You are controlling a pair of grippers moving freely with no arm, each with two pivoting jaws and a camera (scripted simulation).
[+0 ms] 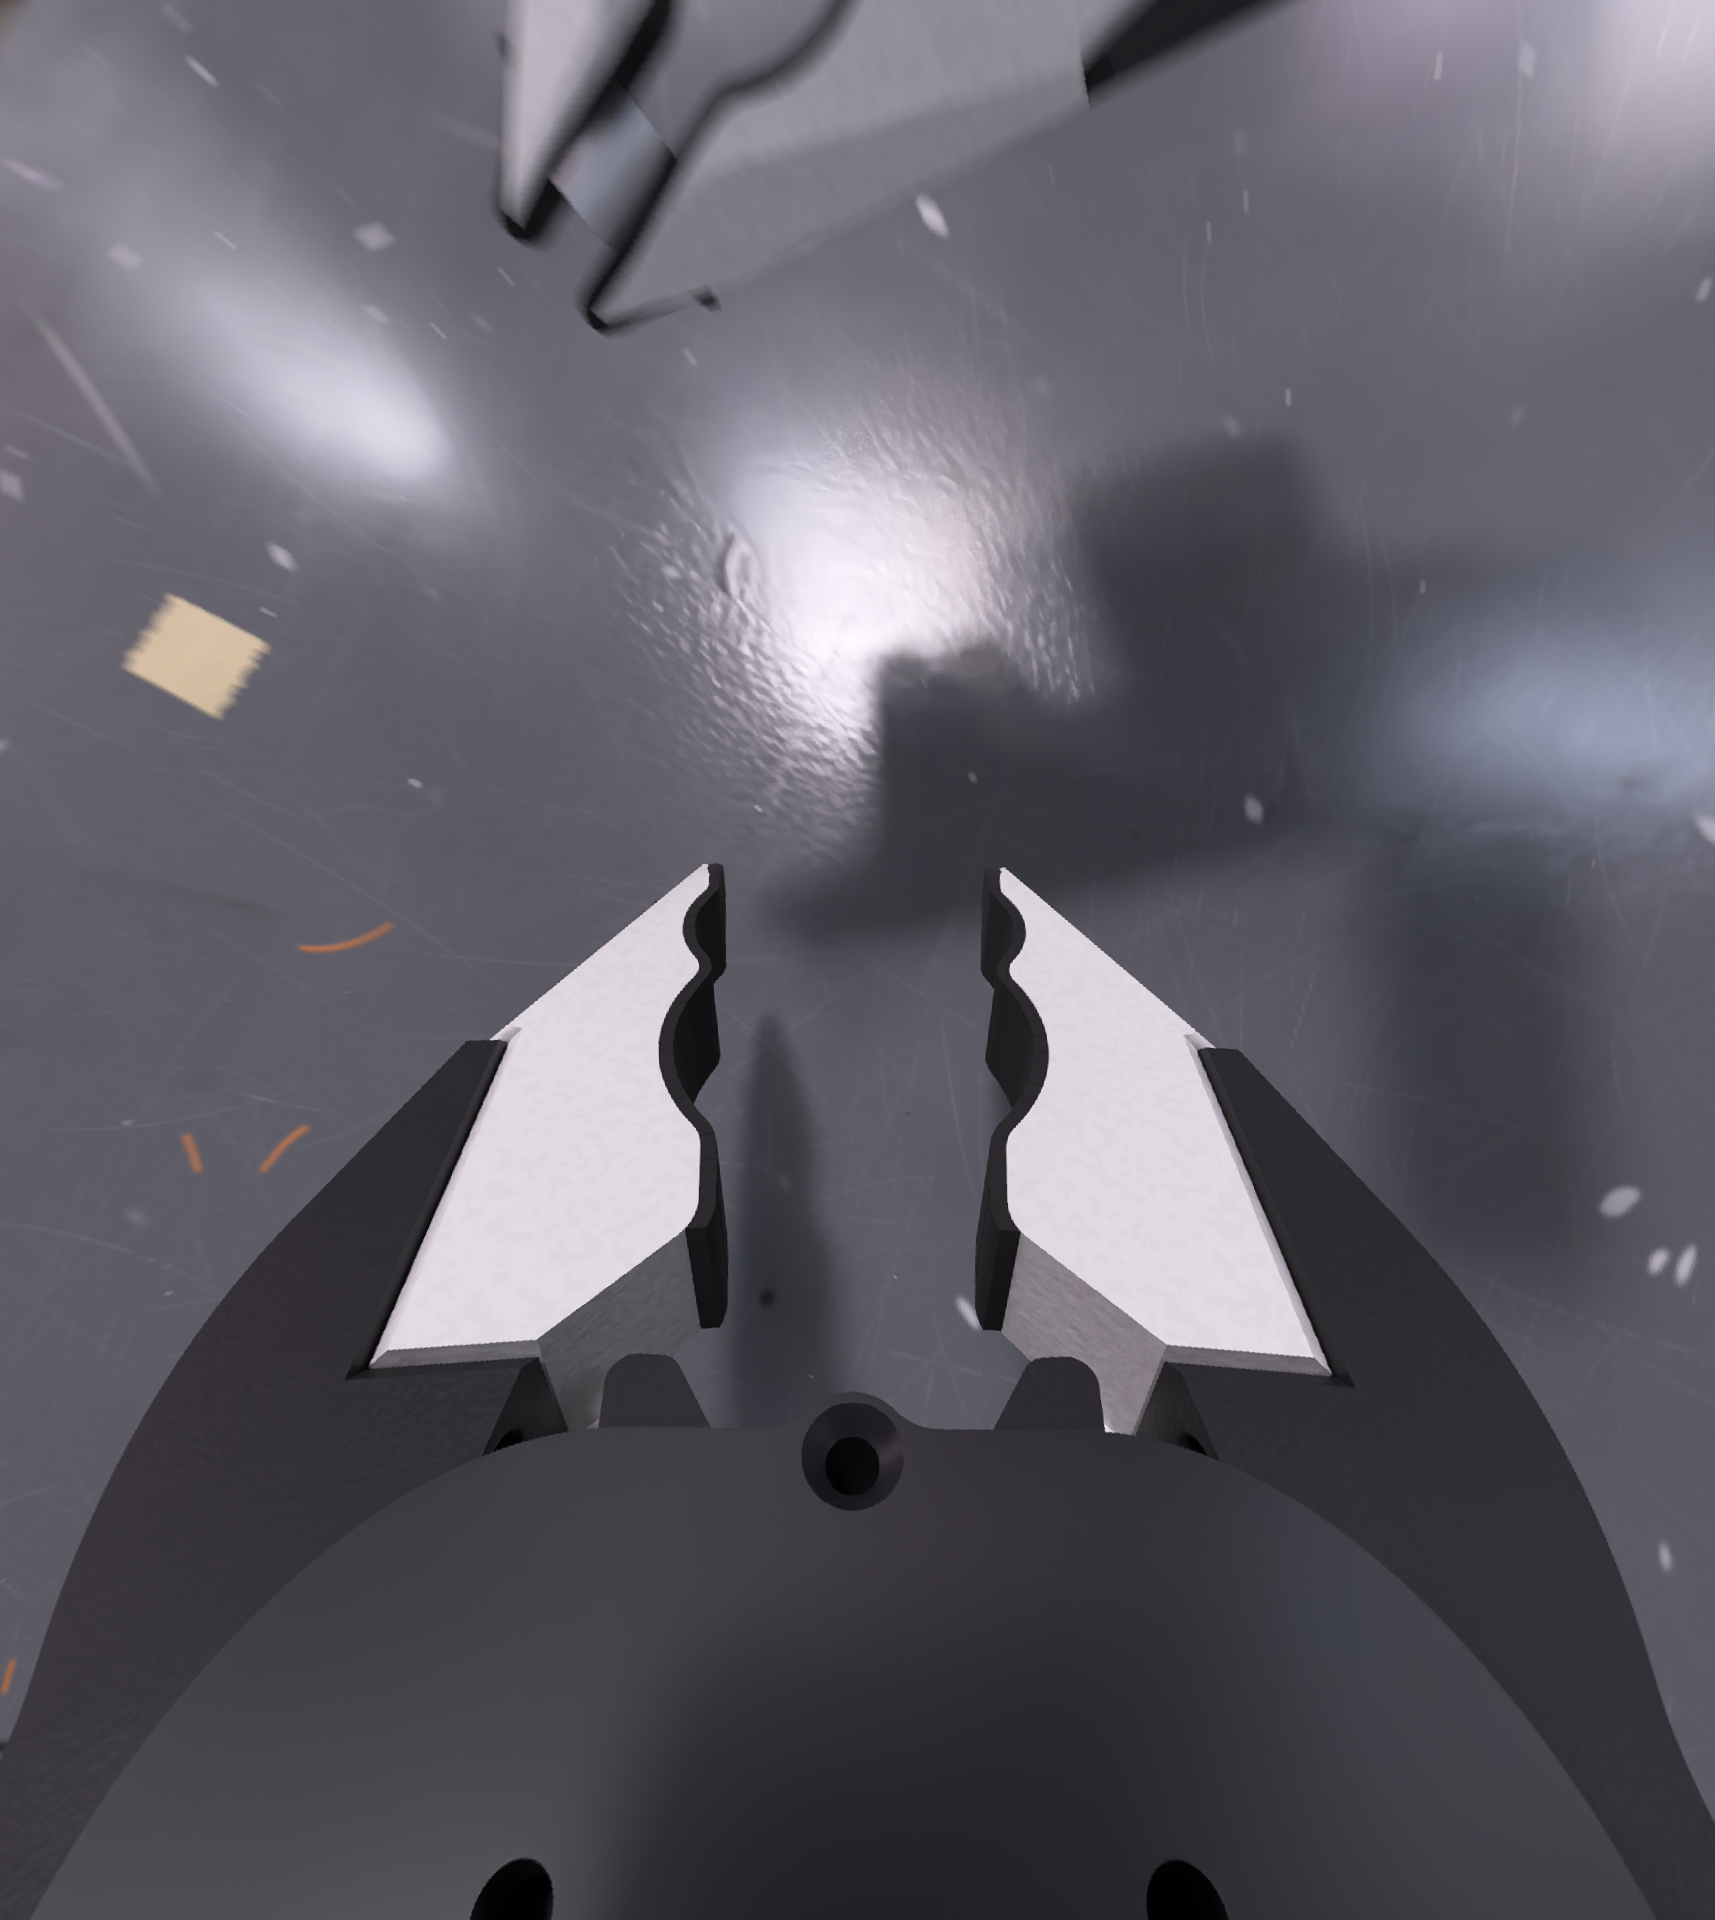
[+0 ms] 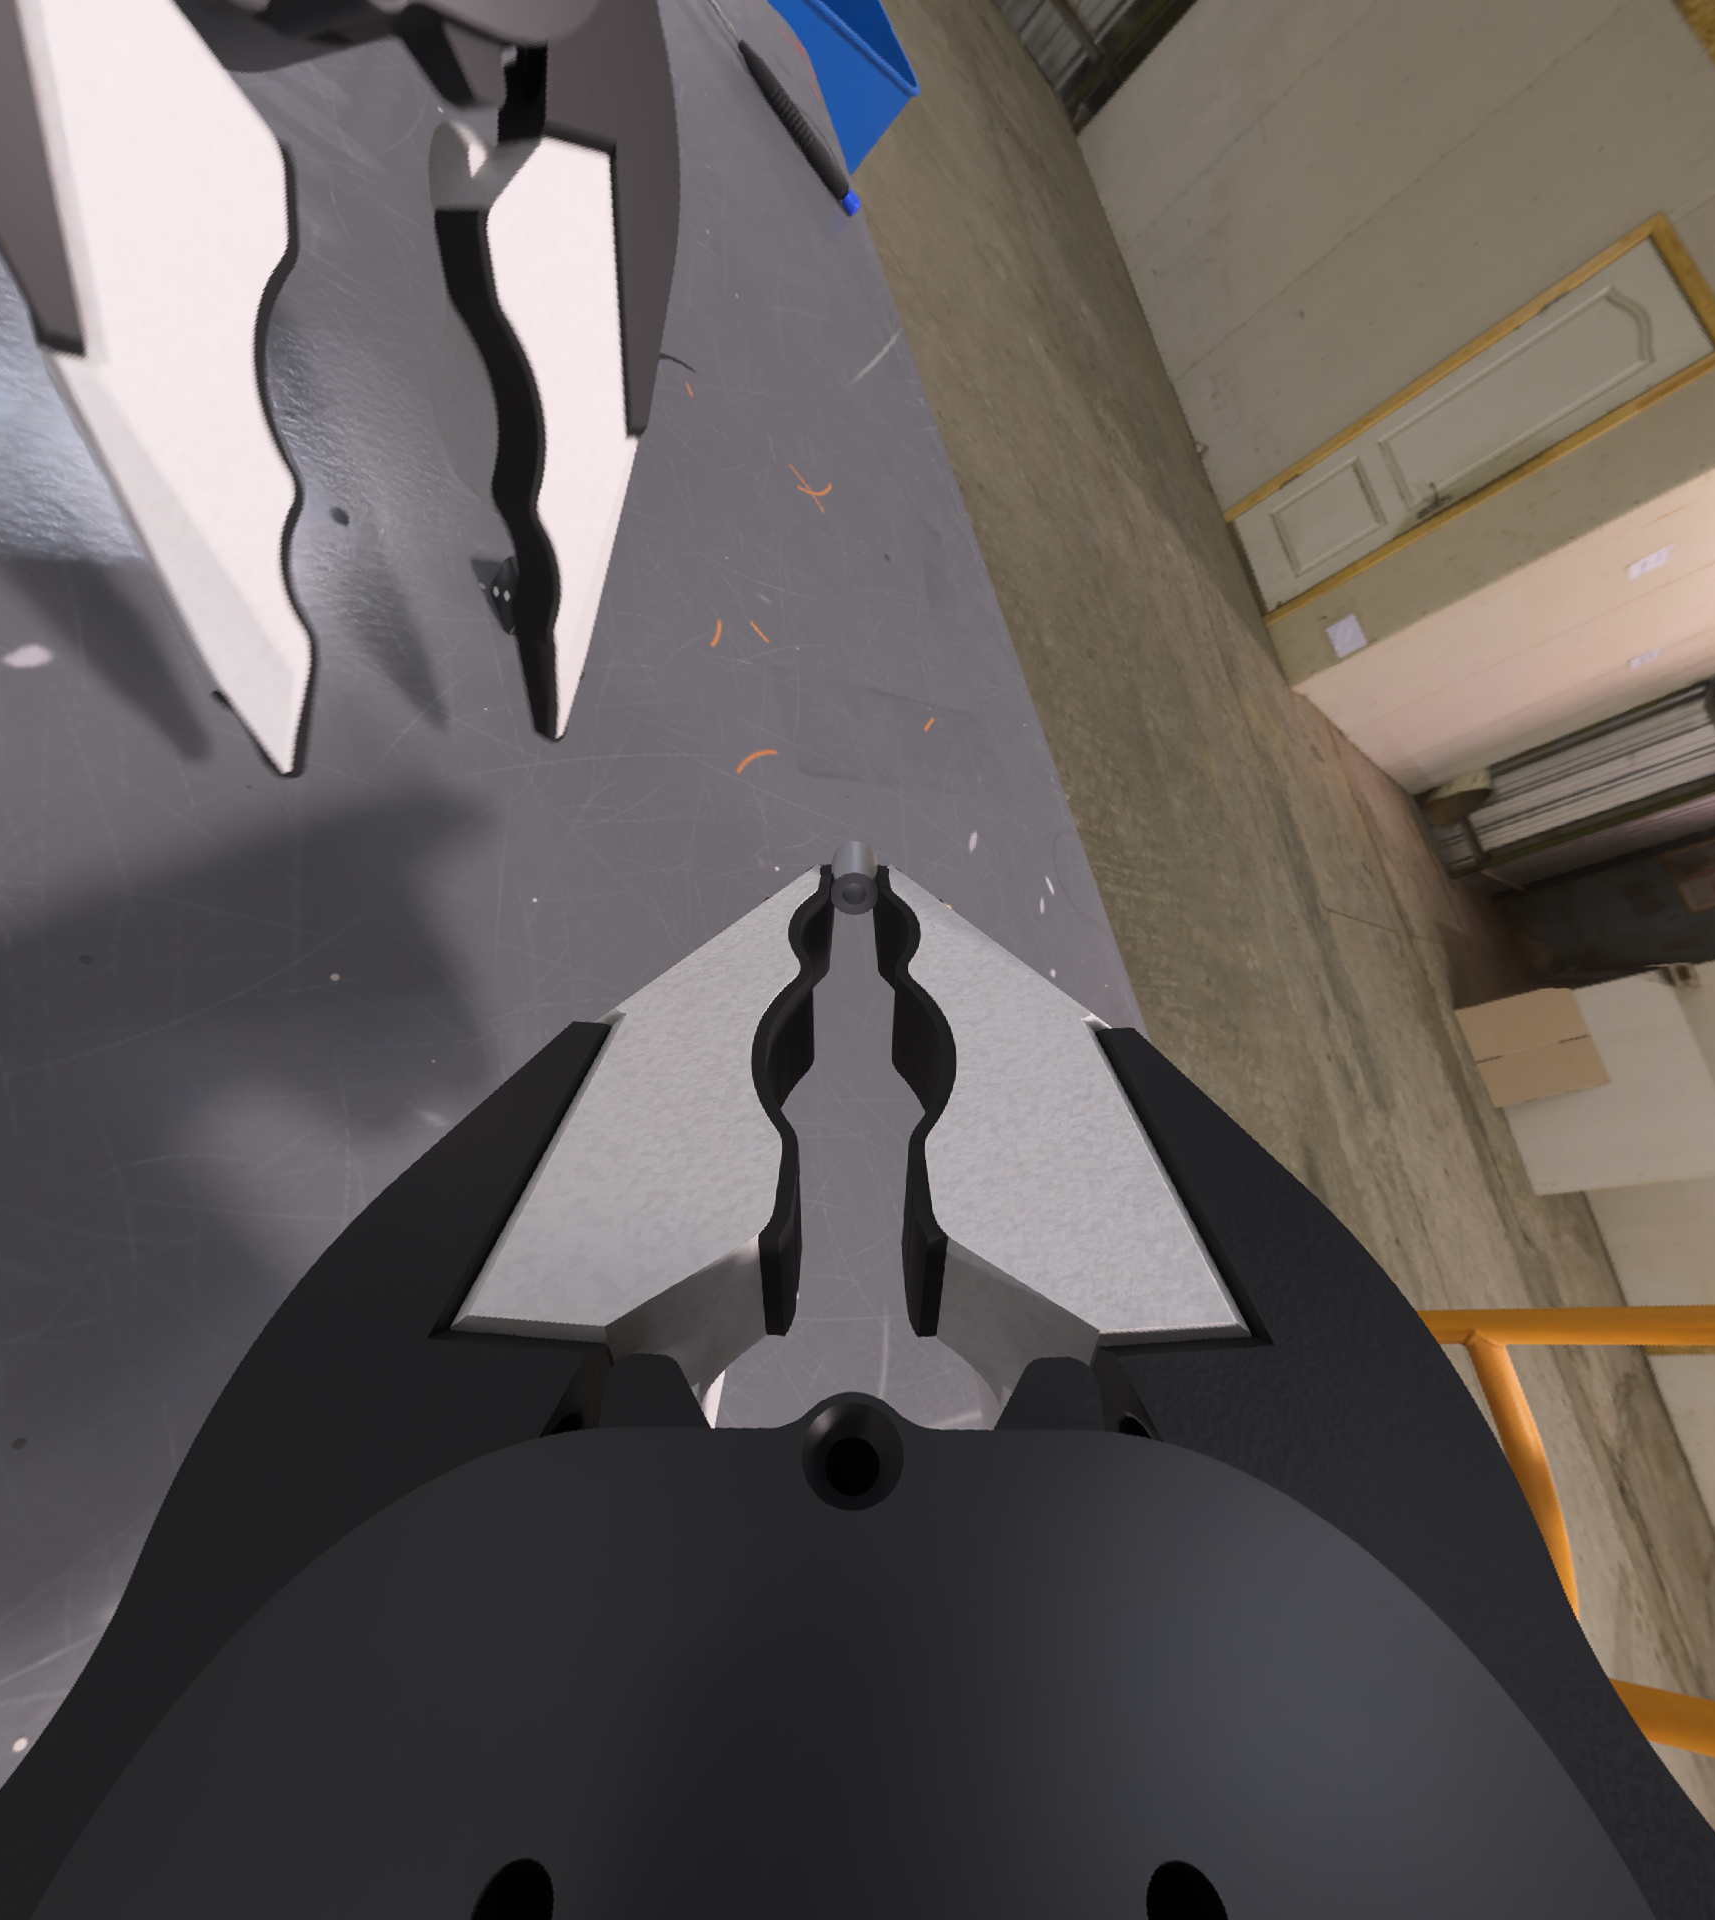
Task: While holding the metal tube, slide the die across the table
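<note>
Metal tube (image 2: pixel 854 891) pinched at the tips of the right hand-held gripper (image 2: pixel 854 878).
Left hand-held gripper (image 1: pixel 853 883) hangs parted and empty above the grey counter (image 1: pixel 1352 364); small dark die (image 2: pixel 503 594) lies beside its fingertips.

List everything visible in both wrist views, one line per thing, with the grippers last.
table: one, grey, scratched and glossy, under both grippers
metal tube: one, grey, hollow end showing, pinched at the tips of the right gripper's fingers
die: one, dark with pale pips, on the table, partly hidden behind a finger of the left gripper
tan square patch: one, beige, flat on the table to the left
orange curls: several, scattered on the table
blue bin: one, at the far end of the table
dark rod: one, lying beside the blue bin
door: one, cream with a yellow frame, in the background
left gripper: one, black with white fingers, open, empty
right gripper: one, same make, shut on the tube
</note>
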